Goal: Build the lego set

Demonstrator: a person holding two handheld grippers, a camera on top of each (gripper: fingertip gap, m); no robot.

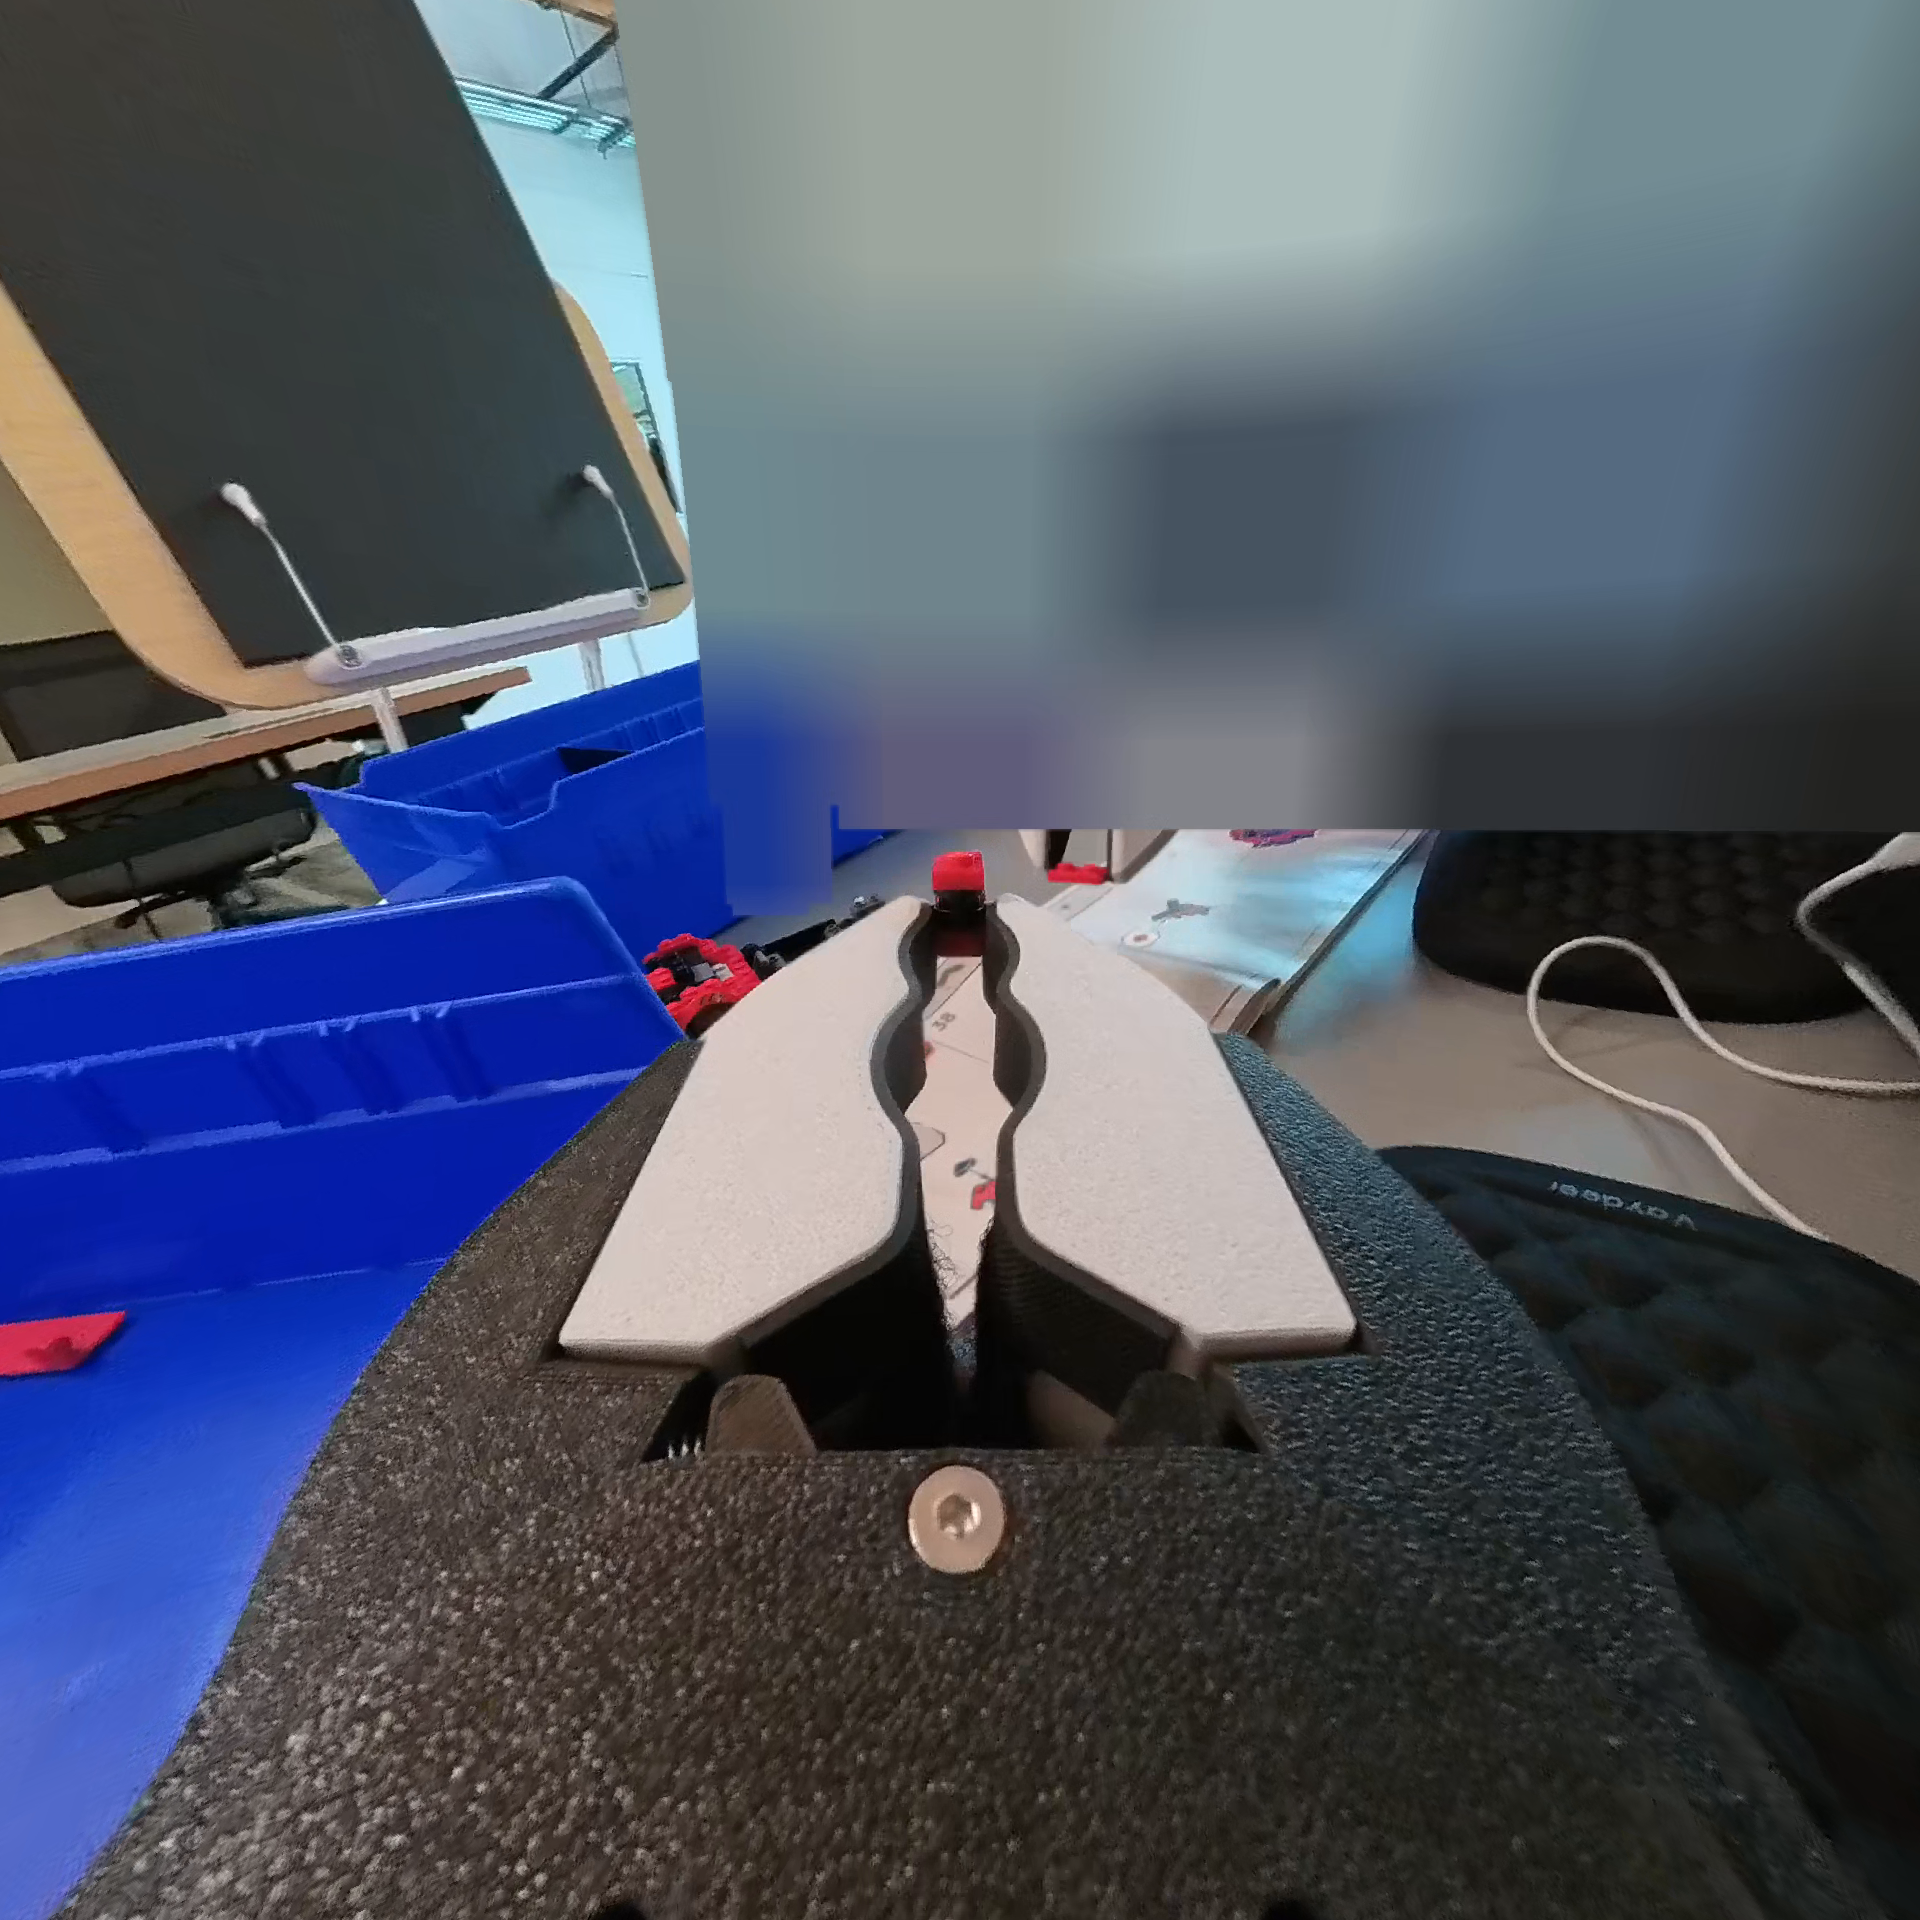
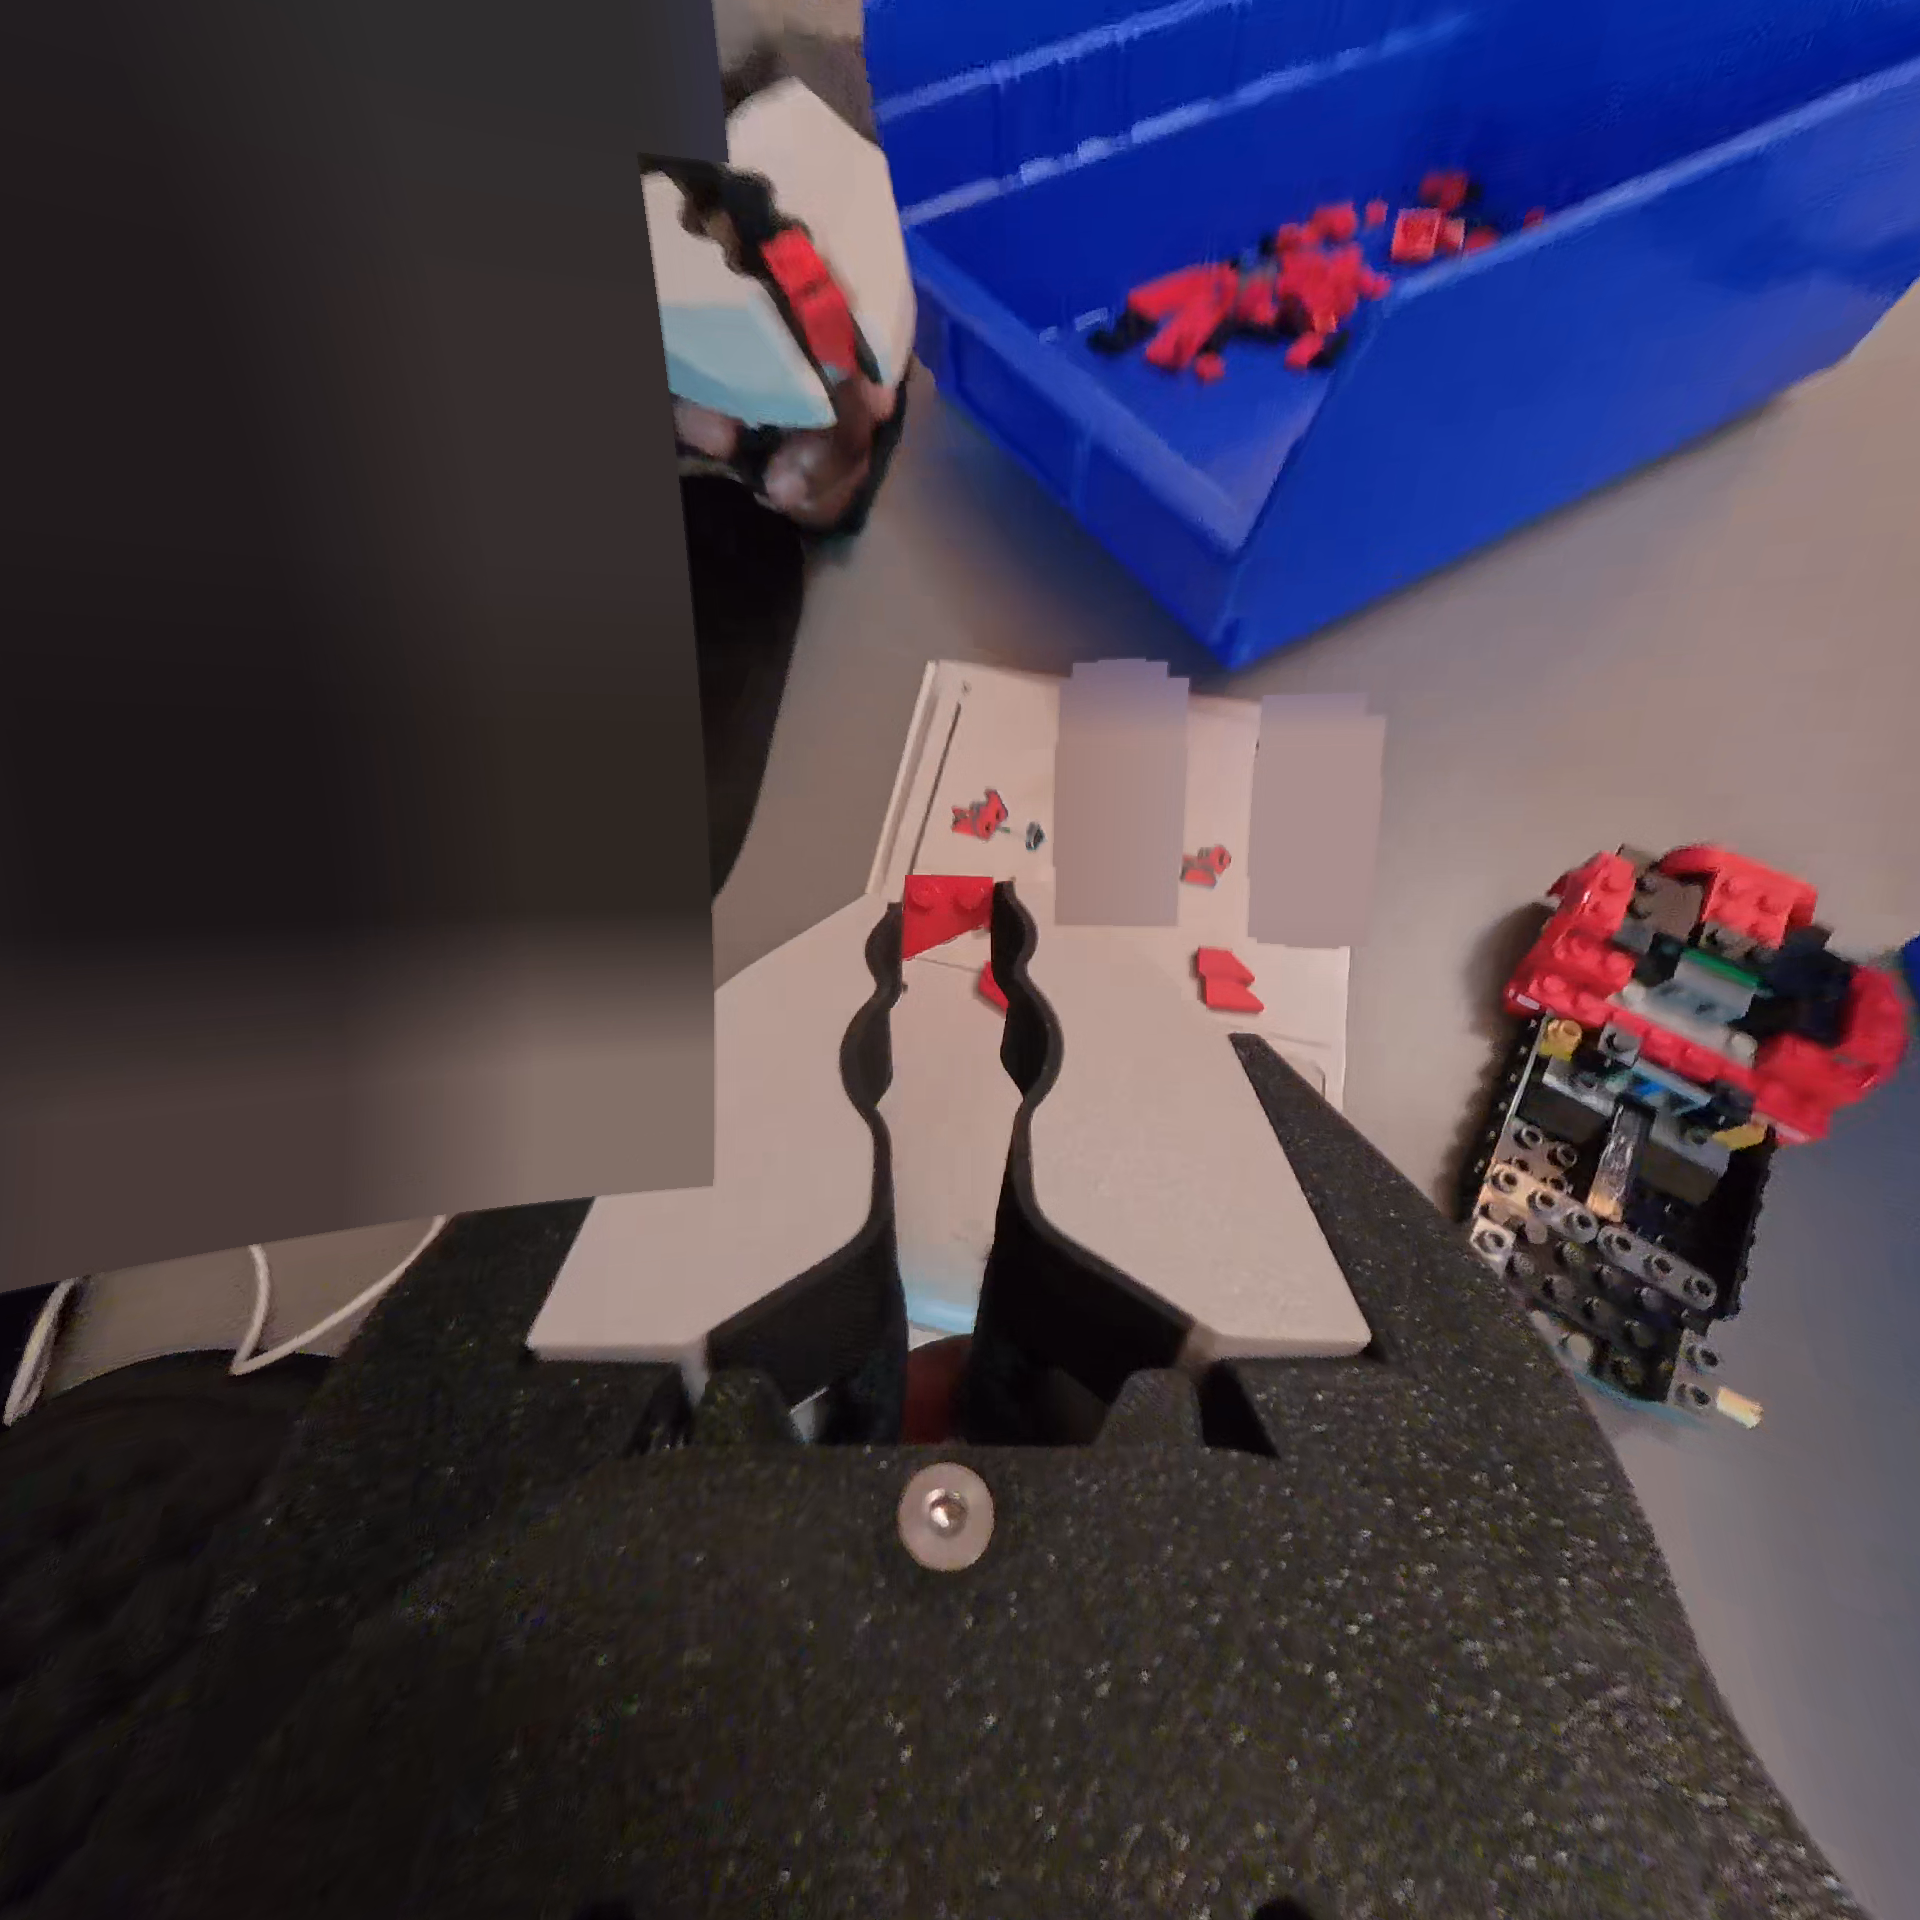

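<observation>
The red-and-black car model (image 2: 1662, 1081) sits part-built on the table beside the instruction booklet (image 2: 1132, 997), and the blue bin (image 2: 1288, 457) holds plenty of loose red pieces (image 2: 1278, 286), so I'd say much remains. The right gripper (image 2: 940, 914) pinches a red wedge plate (image 2: 940, 906) over the booklet. The left gripper (image 1: 958, 912), nearly closed, pinches a small red brick (image 1: 957, 878) at its tips.

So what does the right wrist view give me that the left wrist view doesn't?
Only the right view: the loose red pieces inside the blue bin, and the right gripper shut on a red plate. Only the left view: the tilted black board. Both: the half-built car, the instruction booklet, and the left gripper holding a small red piece.
</observation>
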